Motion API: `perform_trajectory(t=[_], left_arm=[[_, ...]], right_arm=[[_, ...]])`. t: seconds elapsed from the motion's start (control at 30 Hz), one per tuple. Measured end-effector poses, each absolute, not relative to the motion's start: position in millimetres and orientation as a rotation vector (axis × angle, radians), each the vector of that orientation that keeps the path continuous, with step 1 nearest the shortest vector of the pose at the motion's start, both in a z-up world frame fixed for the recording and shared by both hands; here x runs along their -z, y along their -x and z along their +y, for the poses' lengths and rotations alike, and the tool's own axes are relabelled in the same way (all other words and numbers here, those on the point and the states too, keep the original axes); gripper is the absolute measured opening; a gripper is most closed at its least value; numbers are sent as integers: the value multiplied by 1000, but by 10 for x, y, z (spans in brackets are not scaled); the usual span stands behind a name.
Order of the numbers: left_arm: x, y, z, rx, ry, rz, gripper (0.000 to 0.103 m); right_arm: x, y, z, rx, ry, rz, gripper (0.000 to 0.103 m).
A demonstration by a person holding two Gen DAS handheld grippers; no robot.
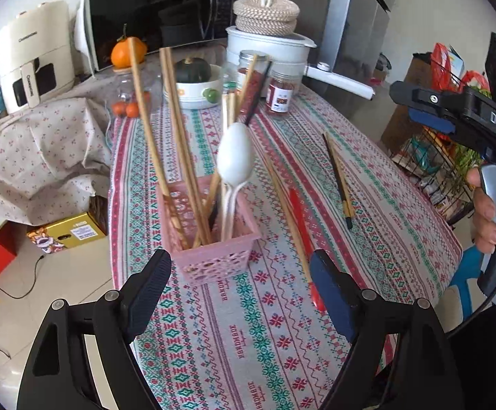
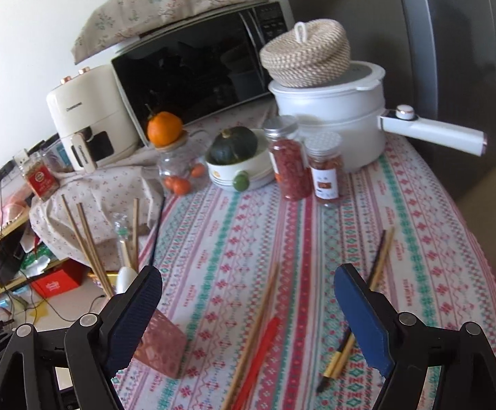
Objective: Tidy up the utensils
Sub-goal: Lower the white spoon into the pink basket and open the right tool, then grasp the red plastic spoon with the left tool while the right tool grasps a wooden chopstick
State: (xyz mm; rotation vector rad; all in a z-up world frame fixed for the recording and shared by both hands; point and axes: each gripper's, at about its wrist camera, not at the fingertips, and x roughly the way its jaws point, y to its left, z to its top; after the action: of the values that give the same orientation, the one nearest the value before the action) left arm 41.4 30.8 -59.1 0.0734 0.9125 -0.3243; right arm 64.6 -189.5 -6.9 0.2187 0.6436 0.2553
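My left gripper (image 1: pixel 237 294) hangs spread wide and empty just short of the pink basket (image 1: pixel 213 256), which holds upright wooden chopsticks (image 1: pixel 176 130) and a white spoon (image 1: pixel 236 159), bowl up. Right of the basket, a wooden pair (image 1: pixel 285 212) and a red utensil (image 1: pixel 304 235) lie on the tablecloth (image 1: pixel 401 205), its lower end hidden behind my finger. Farther right lies a dark-tipped pair (image 1: pixel 340 181). My right gripper (image 2: pixel 248 311) is likewise spread, grasping nothing.
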Motion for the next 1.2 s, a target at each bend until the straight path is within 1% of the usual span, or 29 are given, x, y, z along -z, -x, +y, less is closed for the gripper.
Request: perform_trajectory(t=[0.2, 0.4, 0.43, 0.47, 0.5, 0.57, 0.6, 0.67, 0.73, 0.97, 1.2], left_arm=[[669, -354, -231, 390, -154, 937, 85], [997, -475, -719, 479, -162, 1082, 85], [1051, -508, -774, 479, -161, 1097, 82], [1096, -548, -825, 476, -160, 1109, 75], [1130, -589, -868, 476, -158, 1120, 71], [1191, -691, -928, 473, -140, 1137, 57], [1221, -752, -946, 464, -128, 1145, 54], [1280, -888, -965, 439, -100, 1155, 41], [1343, -1011, -963, 408, -74, 1163, 34], [1590, -1356, -959, 315, -42, 1198, 23], [1745, -1449, -1009, 277, -108, 1226, 22]], right_arm=[[222, -687, -2283, -180, -233, 745, 88], [486, -765, -2621, -132, -265, 881, 89], [526, -778, -2671, -122, -273, 900, 89], [565, -786, -2718, -113, -280, 917, 89], [601, -797, -2762, -104, -285, 932, 89], [666, -816, -2837, -89, -289, 957, 89], [697, -826, -2864, -83, -287, 970, 89], [761, -841, -2918, -69, -284, 994, 89], [813, -861, -2958, -61, -286, 1015, 89], [939, -913, -3002, -54, -279, 1068, 88], [971, -938, -3002, -54, -280, 1081, 88]])
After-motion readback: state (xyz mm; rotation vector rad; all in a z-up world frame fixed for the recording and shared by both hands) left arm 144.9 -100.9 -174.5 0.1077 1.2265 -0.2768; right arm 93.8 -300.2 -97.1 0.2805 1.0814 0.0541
